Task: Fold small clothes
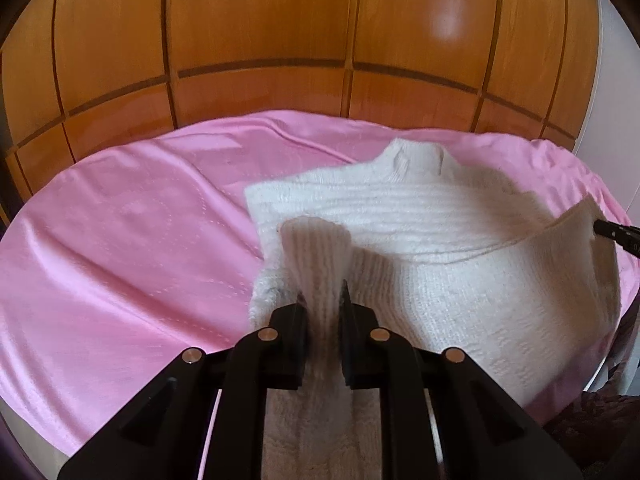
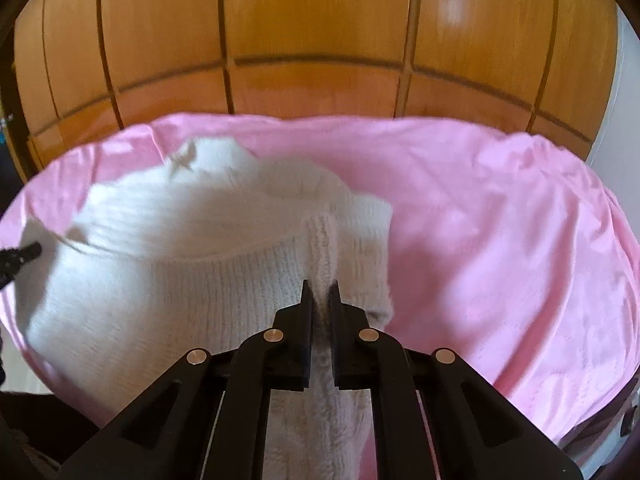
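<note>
Your left claw (image 1: pixel 323 300) is clamped down on a bunched ribbed fold of the white knitted sweater (image 1: pixel 420 216), the knit squeezed between its two black fingers and running back under them. Your right claw (image 2: pixel 320 292) is pinched nearly closed on another edge of the sweater, at a ridge of seam that stands up between its fingers. The sweater lies on the pink satin sheet (image 1: pixel 120 240), its collar at the far side, toward the wooden panelled wall (image 1: pixel 260 32); the near part of it is raised off the sheet between your two claws, and the part toward the collar rests flat. Both views are somewhat blurred.
</note>
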{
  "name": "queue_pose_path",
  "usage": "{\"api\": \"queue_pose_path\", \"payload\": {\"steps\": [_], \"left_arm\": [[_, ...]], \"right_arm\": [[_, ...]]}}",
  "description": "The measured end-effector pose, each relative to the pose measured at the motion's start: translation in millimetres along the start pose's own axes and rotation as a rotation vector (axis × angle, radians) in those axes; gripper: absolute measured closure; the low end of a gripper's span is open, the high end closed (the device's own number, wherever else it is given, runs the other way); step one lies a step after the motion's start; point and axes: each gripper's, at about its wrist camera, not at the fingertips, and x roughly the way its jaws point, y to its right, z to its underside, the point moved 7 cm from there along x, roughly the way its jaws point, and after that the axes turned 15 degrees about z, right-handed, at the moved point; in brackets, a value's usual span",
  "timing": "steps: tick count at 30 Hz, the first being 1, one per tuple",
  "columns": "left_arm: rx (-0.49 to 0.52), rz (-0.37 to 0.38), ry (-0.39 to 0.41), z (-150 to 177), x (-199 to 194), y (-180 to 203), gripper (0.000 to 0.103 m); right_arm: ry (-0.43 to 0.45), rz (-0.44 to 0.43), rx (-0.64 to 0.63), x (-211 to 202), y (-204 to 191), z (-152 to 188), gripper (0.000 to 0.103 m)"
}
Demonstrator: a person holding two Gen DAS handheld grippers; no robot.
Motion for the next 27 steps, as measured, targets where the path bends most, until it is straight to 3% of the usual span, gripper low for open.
{"api": "queue_pose_path", "payload": {"steps": [5,10,13,18,27], "left_arm": [[-0.016,0.012,0.029,-18.9,-11.0,-2.9,0.092],[-0.001,0.033,0.04,-63.4,7.0,-5.6,0.093],[0.016,0.024,0.008,-90.6,36.3,-12.2,0.093],[-0.066,0.039,-0.071,-126.7,100.1,-42.8,0.093],[-0.102,-0.033,-0.103,-154.3,171.5,-64.7,0.094]], "right_arm": [[0.039,-0.033,0.05,-5.1,-0.8,-29.5,0.097],[0.056,-0.024,0.067,15.8,-5.1,-63.3,0.098],[0.036,-0.009,0.099,44.0,-2.9,-85.3,0.098],[-0.03,0.038,0.144,108.1,1.8,-112.0,0.098],[-0.117,0.131,0.154,189.9,-4.4,-117.0,0.098]]}}
